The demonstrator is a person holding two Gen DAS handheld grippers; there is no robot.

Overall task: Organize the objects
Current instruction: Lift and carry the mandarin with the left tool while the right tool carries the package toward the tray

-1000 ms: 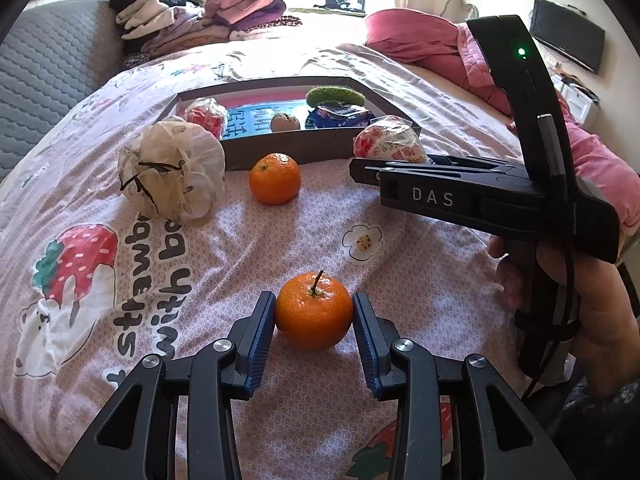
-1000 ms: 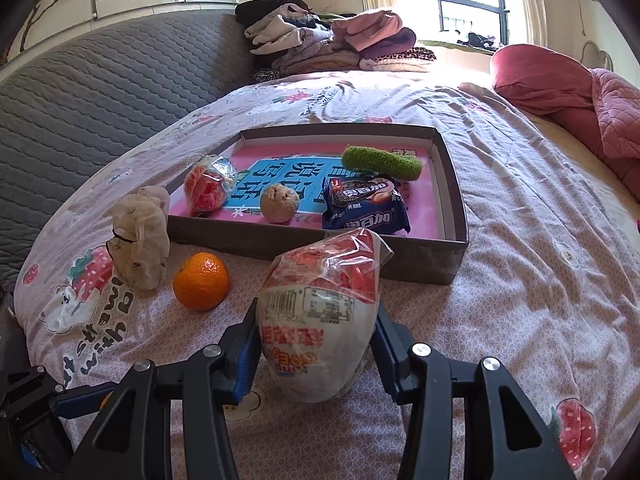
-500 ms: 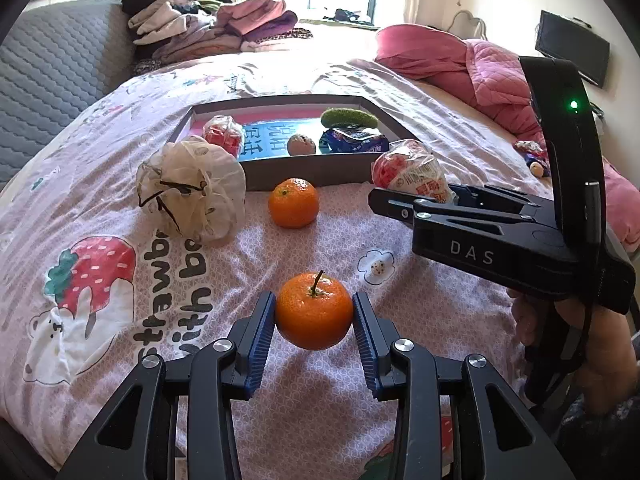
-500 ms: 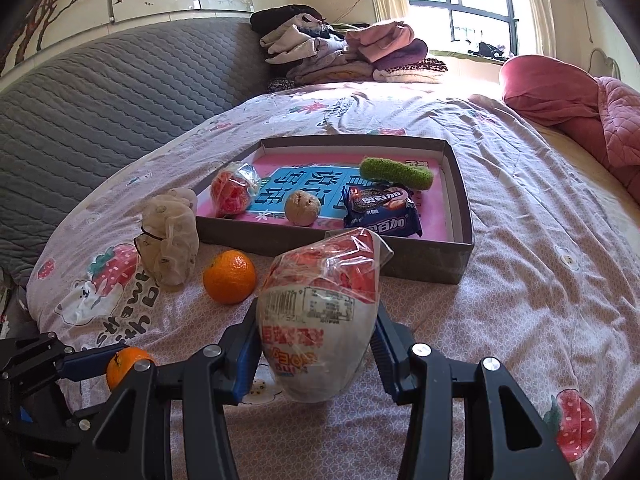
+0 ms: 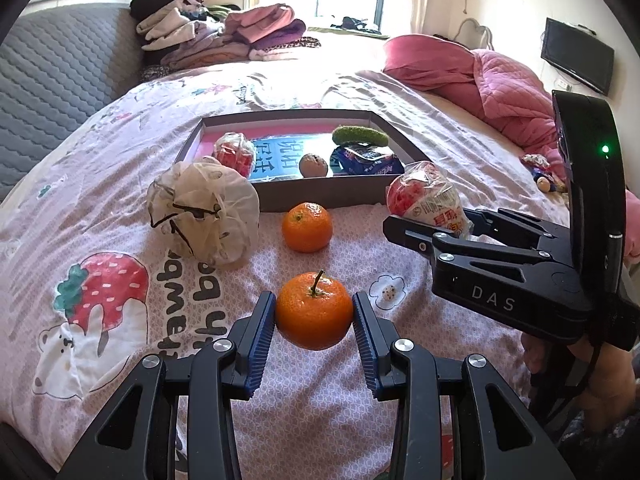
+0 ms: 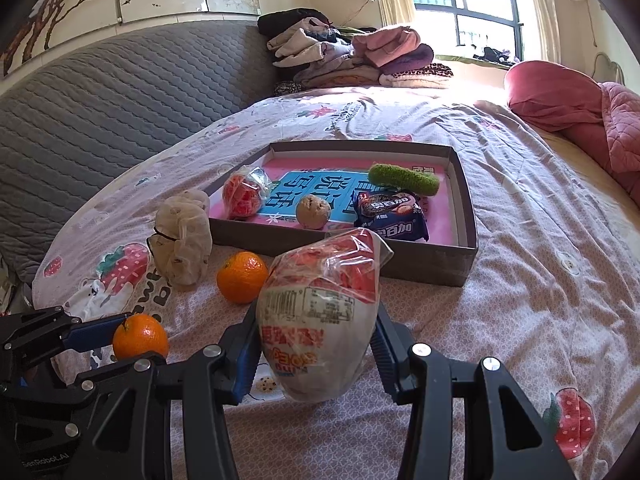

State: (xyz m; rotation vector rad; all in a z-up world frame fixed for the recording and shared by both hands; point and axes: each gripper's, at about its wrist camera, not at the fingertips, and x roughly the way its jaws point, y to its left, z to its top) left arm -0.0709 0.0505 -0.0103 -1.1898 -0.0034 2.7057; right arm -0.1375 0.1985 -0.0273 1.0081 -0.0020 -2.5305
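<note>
My left gripper (image 5: 314, 316) is shut on an orange with a stem (image 5: 314, 310) and holds it above the bedsheet; it also shows in the right wrist view (image 6: 140, 336). My right gripper (image 6: 316, 344) is shut on a red-and-white snack bag (image 6: 320, 312), also seen in the left wrist view (image 5: 430, 198). A second orange (image 5: 307, 227) lies on the sheet in front of a grey box with a pink floor (image 6: 466, 200). The box holds a red bag (image 6: 244, 196), a walnut-like ball (image 6: 313, 212), a blue packet (image 6: 392, 216) and a green fuzzy piece (image 6: 402, 178).
A beige mesh pouf (image 5: 204, 212) lies left of the second orange. Folded clothes (image 6: 352, 56) are stacked at the far end of the bed. A pink quilt (image 5: 480, 76) lies at the right. A grey padded headboard (image 6: 100, 104) runs along the left.
Both grippers have risen and drawn back from the box with their objects still held. The bed and box now look farther away and lower in both views.
</note>
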